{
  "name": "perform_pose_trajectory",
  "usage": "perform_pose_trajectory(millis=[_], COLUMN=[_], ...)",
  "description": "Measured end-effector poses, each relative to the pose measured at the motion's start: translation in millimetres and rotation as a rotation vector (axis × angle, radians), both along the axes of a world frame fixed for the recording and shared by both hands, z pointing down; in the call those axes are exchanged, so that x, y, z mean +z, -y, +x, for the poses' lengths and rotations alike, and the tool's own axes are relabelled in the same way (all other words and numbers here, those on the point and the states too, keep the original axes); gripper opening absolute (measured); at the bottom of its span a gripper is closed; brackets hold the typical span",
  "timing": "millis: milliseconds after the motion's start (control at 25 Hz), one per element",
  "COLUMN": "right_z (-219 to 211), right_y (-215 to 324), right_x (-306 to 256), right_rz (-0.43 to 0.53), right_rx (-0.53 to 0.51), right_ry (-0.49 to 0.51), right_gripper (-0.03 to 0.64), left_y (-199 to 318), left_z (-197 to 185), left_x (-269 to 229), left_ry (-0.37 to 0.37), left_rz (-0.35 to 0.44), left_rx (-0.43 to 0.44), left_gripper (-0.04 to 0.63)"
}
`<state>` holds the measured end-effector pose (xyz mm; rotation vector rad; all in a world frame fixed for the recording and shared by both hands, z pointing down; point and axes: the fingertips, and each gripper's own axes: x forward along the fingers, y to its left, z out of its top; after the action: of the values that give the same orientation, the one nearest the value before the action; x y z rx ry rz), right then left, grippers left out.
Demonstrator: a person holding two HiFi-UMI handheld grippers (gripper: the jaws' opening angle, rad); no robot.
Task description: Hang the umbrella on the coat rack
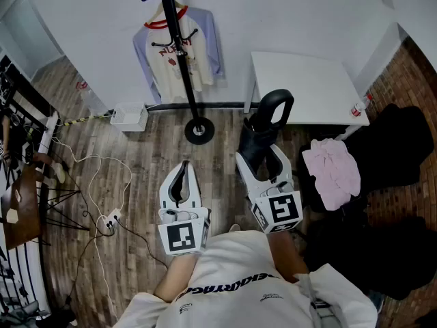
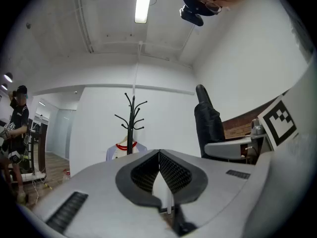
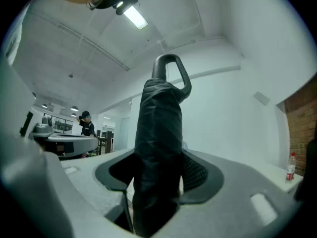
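Right tool [image 3: 159, 180] grips crinkled black loop-handled umbrella [image 3: 158, 118].

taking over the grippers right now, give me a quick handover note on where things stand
Right gripper: shut on the folded black umbrella, loop handle pointing away from you.
Left gripper: shut, empty.
Coat rack: ahead by the wall, a shirt hanging on it.
Done: umbrella in hand.
Left: carry it to the rack and hook the handle on a free peg.

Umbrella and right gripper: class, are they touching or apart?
Touching. The right gripper view shows the right gripper clamped on the folded umbrella, one jaw pressing each side.
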<state>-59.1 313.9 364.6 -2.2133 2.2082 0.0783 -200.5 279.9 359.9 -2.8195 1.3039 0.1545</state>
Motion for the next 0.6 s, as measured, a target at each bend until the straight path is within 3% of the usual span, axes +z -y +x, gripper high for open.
perform_pose_trajectory(millis=[200,600], right_z=[9.6,37.6], right_y=[-2.2,-3.3], right_x=[0.8,7.3], right_rz=[0.018,0.012], right_rx=[-0.019,-0.057], right_ry=[0.04,0.003], right_gripper=[0.261,0.261], left_y=[-0.4,-0.1], left_z=[7.7,36.9], left_x=[3.6,20.5], left_ry=[-0.002,-0.015], left_rz=[-0.012,-0.037], left_rx=[-0.021,-0.053], left_gripper=[-0.002,-0.002])
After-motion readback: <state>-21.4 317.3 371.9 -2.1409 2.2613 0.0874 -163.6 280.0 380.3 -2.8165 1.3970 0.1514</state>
